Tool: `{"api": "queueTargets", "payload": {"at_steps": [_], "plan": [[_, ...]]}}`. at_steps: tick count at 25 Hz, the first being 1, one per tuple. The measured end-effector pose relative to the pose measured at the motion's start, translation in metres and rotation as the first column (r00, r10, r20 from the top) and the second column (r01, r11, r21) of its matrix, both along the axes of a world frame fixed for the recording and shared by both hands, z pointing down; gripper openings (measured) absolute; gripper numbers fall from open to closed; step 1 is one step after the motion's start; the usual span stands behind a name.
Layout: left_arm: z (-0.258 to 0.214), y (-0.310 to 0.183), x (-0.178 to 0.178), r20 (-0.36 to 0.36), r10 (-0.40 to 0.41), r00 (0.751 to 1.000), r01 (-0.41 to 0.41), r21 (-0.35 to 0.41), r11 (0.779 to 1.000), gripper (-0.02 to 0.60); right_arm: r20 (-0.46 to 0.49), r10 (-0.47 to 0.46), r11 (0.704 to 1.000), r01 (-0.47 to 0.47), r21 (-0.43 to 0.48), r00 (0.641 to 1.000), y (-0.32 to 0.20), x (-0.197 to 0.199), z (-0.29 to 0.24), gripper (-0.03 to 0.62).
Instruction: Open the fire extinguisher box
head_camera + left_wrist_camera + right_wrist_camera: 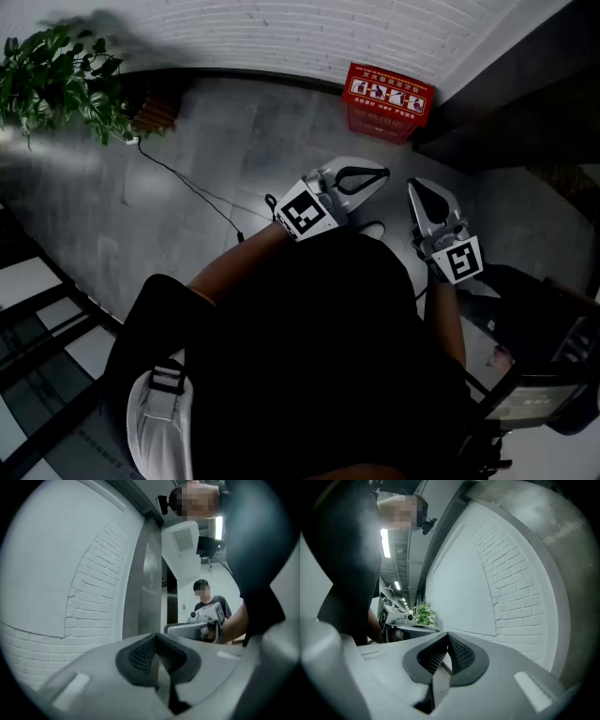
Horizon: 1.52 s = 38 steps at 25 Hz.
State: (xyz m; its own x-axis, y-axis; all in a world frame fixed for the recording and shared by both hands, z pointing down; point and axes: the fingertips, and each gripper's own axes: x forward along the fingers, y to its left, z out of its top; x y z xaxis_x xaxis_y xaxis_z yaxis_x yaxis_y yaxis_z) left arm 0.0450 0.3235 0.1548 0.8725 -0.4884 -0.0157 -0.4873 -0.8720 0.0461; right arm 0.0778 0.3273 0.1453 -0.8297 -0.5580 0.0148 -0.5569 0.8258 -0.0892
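The red fire extinguisher box (386, 99) stands on the grey floor against the white brick wall, lid down, with white pictograms on top. Both grippers are held close to the person's chest, well short of the box. My left gripper (373, 178) points toward the box with its jaws together and nothing between them. To its right, my right gripper (419, 191) is also shut and empty. In the left gripper view the left gripper (155, 645) has its ribbed pads meeting; in the right gripper view the right gripper (447, 644) shows the same.
A potted plant (66, 80) stands at the far left by the wall, with a black cable (192, 187) trailing across the floor. A dark wall or cabinet (525, 103) rises right of the box. Another person (208, 604) stands farther off in the left gripper view.
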Motion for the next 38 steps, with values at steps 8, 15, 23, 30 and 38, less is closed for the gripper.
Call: {"api": "queueTargets", "payload": {"at_steps": [8,15,23,30,38], "plan": [[0.002,-0.017,0.041,0.009,-0.066,0.998,0.066,-0.017,0.998,0.003,0.017,-0.037,0.999,0.037,-0.022,0.999,-0.017,0.044,0.004,0.008],[0.009,-0.046,0.043,-0.001,-0.103,0.995,0.102,-0.06,0.993,0.003,0.012,-0.061,0.997,0.062,-0.044,0.998,-0.048,0.042,0.015,0.008],[0.045,-0.137,0.005,-0.009,-0.073,0.997,0.072,-0.118,0.99,0.003,-0.023,-0.01,0.995,0.008,-0.098,1.0,-0.14,0.001,0.052,0.008],[0.089,-0.227,-0.026,-0.034,-0.051,0.998,0.043,-0.194,0.98,0.003,-0.088,0.071,0.988,-0.082,-0.134,0.994,-0.236,-0.027,0.087,0.009],[0.188,-0.288,-0.041,-0.024,-0.131,0.991,0.114,-0.367,0.923,0.003,-0.031,0.197,0.936,-0.197,-0.291,0.98,-0.303,-0.014,0.18,0.017]]}}
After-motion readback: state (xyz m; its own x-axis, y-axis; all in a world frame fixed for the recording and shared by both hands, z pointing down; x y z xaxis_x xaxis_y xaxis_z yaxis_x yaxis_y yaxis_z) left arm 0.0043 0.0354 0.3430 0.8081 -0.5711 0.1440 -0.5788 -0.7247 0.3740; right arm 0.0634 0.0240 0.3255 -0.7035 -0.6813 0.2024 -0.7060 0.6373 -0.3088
